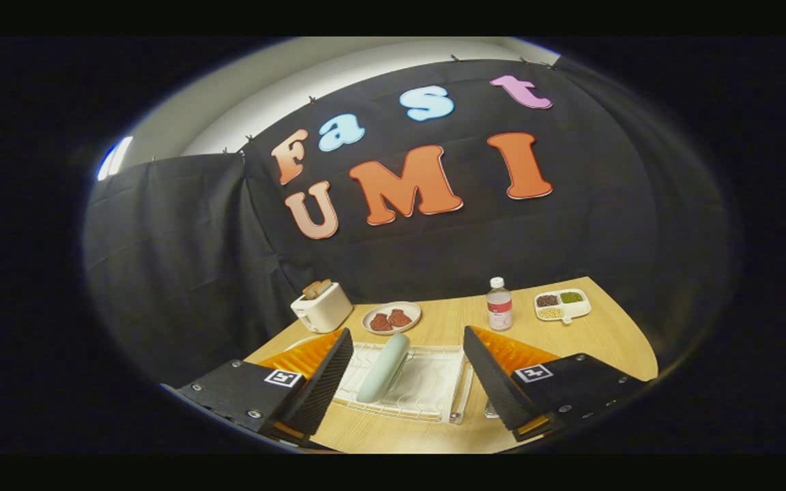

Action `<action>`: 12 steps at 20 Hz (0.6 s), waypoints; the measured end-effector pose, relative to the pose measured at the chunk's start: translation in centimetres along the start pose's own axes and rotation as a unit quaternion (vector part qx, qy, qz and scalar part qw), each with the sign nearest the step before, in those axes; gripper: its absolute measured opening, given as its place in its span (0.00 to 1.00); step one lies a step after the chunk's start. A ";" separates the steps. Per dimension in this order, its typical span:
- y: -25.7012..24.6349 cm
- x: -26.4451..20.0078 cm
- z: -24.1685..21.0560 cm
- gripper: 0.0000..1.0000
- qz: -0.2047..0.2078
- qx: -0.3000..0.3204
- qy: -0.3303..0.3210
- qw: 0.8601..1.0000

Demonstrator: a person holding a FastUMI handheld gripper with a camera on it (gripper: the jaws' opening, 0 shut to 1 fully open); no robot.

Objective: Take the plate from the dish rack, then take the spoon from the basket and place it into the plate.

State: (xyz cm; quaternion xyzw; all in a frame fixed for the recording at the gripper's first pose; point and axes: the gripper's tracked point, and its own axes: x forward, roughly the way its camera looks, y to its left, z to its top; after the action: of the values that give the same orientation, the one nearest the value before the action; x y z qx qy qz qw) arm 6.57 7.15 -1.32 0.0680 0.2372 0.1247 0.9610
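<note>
The gripper [406, 372] hangs above the near end of the wooden table [611, 334], its two fingers spread wide apart and holding nothing. Between the fingers, and a little ahead of them, sits the white wire dish rack [427, 389]. A pale green plate [383, 368] stands on edge in the rack, toward its left half, leaning slightly; neither finger touches it. Something orange shows behind each finger on either side of the rack, but the fingers hide too much of it to tell what it is.

Beyond the rack, further along the table, a round dish [391, 317] carries two reddish-brown pieces. Left of that dish stands a white toaster [322, 308] with toast sticking up from its slots. Right of the dish, beyond the rack's right end, a clear bottle [499, 305] with a white cap stands upright. Further right still lies a white divided tray [563, 305] with small heaps of dark, green and yellow bits in its sections.
</note>
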 end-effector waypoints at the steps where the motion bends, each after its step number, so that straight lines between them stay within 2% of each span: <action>1: 0.4 0.6 -0.3 0.97 0.003 0.001 0.014 1.000; 8: 1.5 5.1 -3.1 0.96 0.000 0.004 0.124 0.992; 12: 3.6 7.2 -5.3 0.93 0.028 0.009 0.187 0.982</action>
State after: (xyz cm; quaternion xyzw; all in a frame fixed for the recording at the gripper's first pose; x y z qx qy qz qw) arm 9.45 12.95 -8.46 0.0585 0.4116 0.1599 0.8953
